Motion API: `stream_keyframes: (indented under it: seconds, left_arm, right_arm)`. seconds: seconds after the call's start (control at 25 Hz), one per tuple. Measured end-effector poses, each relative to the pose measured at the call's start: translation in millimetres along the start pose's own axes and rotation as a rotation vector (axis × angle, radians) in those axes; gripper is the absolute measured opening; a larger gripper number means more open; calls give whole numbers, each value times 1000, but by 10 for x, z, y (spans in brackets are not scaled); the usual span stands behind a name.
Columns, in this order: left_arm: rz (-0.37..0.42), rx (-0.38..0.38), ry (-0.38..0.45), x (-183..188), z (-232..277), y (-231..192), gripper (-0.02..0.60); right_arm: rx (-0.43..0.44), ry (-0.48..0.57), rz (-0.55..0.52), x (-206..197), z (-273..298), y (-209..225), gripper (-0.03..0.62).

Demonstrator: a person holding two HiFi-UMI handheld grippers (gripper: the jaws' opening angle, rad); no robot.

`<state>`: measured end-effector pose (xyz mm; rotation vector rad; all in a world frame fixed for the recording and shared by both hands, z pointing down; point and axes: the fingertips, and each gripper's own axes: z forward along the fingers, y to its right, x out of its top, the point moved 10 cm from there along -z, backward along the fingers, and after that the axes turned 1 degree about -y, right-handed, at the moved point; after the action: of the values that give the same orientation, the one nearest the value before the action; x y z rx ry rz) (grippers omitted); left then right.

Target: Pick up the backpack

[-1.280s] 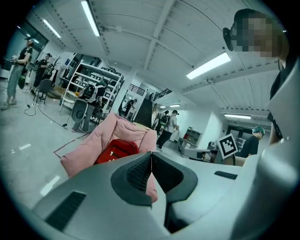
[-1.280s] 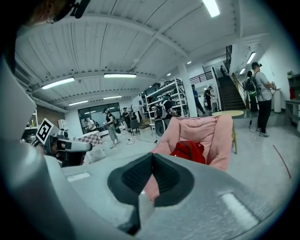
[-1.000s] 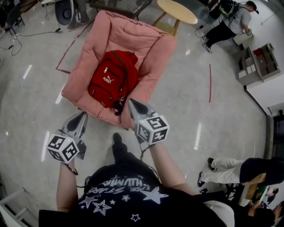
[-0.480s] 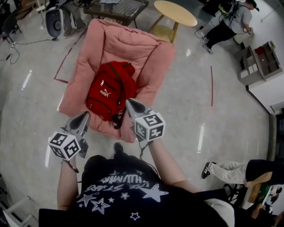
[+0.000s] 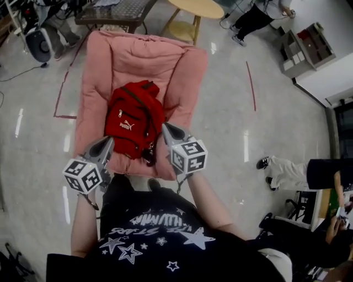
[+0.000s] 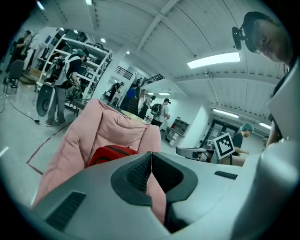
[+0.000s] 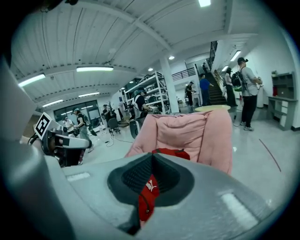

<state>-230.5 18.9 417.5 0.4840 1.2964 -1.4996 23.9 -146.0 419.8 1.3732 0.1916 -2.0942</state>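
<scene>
A red backpack [image 5: 133, 120] with a white logo lies on the seat of a pink cushioned armchair [image 5: 185, 71]. In the head view my left gripper [image 5: 108, 140] is shut and empty, its tip over the chair's front left edge, just left of the backpack. My right gripper [image 5: 165, 127] is shut and empty too, its tip at the backpack's lower right side. The right gripper view looks past the closed jaws at the backpack [image 7: 147, 192] with the armchair [image 7: 187, 133] behind it. In the left gripper view the backpack [image 6: 108, 153] shows above the closed jaws, on the armchair [image 6: 112, 131].
A round wooden table [image 5: 197, 6] and a dark low table [image 5: 113, 9] stand behind the chair. A fan [image 5: 39, 44] stands at the far left. People stand at the right edge and far back. A grey shelf unit [image 5: 303, 48] sits at the top right. Red tape lines mark the floor.
Both grippers have moved forward toward the armchair and a little down. The chair and backpack now sit closer, and the gripper tips reach the seat's front edge.
</scene>
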Motion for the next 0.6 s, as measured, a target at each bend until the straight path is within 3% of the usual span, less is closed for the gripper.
stream_keyframes:
  seconds: [0.24,0.28,0.4,0.6]
  left_arm:
    - [79,-126,-137,251,362,-660,9]
    - [79,-146,-151,274,416,-766,9]
    - [63,-172,-162,343,578,-1080,9]
    - [61,-249,-248,458,831,-1453,9]
  right_arm:
    - [-175,-19,139,-92,336,-31,14]
    - [-194,-29,155,-125,398,-54,77]
    - [-223,-72,160,-194,640,-83,103]
    - [-299,-119,209,-320,845,-159,232]
